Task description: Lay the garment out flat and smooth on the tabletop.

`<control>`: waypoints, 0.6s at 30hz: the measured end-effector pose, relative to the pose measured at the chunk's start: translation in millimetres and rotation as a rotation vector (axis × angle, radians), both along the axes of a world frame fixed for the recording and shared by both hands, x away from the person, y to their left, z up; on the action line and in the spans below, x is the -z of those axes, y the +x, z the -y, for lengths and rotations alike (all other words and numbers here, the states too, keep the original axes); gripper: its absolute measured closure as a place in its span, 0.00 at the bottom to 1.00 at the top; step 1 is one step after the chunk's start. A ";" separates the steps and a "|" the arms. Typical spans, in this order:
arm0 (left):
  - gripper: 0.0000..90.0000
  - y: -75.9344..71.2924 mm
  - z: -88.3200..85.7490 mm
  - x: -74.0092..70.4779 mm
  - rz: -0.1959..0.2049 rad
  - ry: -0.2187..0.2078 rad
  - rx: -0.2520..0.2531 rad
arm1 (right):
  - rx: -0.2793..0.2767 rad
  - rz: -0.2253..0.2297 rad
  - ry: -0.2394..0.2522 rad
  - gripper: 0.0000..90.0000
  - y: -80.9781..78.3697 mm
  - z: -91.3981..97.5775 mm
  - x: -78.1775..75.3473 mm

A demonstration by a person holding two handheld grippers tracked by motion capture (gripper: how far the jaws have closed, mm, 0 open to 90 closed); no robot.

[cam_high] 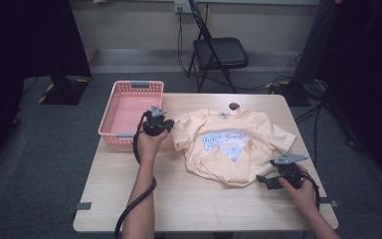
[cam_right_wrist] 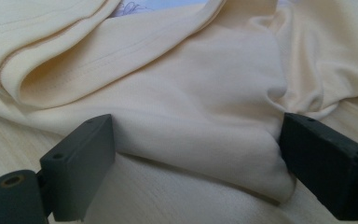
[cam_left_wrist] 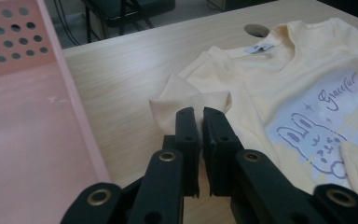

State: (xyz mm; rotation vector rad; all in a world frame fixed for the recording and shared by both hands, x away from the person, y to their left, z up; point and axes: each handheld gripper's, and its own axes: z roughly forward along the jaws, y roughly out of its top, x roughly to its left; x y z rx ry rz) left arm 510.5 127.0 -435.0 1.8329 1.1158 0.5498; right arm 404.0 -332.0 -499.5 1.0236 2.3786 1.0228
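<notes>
Two hand-held grippers work over a pale wooden counter (cam_high: 189, 199) in the high view. A yellow T-shirt (cam_high: 231, 144) lies spread near the middle of the counter, its printed front facing up and its lower hem bunched toward the person. The left hand-held gripper (cam_high: 166, 124) sits at the shirt's left sleeve, between the shirt and a pink basket (cam_high: 110, 119) that stands at the counter's left rear corner. The right hand-held gripper (cam_high: 262, 180) is low at the shirt's near right corner, its jaws pointing left at the hem. A black folding chair (cam_high: 219, 52) stands on the floor beyond the counter.

From the left gripper view, the left hand-held gripper (cam_left_wrist: 199, 112) has its jaws drawn nearly together, with the folded edge of the sleeve (cam_left_wrist: 186, 95) at their tips; I cannot tell for sure whether cloth is pinched. The basket's wall (cam_left_wrist: 81, 126) runs along the left, and the shirt's rabbit print (cam_left_wrist: 314, 140) lies to the right.

From the right gripper view, the right hand-held gripper (cam_right_wrist: 196, 154) is spread wide, its jaws flanking a fold of the shirt (cam_right_wrist: 191, 112) that rests on the counter (cam_right_wrist: 168, 200), gripping nothing.
</notes>
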 end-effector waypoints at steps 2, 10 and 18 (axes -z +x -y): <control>0.84 -1.4 -1.5 0.1 0.007 -0.019 -0.017 | 0.000 0.000 0.000 0.11 0.0 0.0 0.0; 0.39 -11.0 13.5 -0.2 -0.006 -0.036 0.035 | 0.000 0.000 0.000 0.11 0.0 0.0 0.0; 0.22 -31.1 34.3 8.6 -0.002 -0.007 0.123 | 0.000 0.000 0.000 0.11 0.0 0.0 0.0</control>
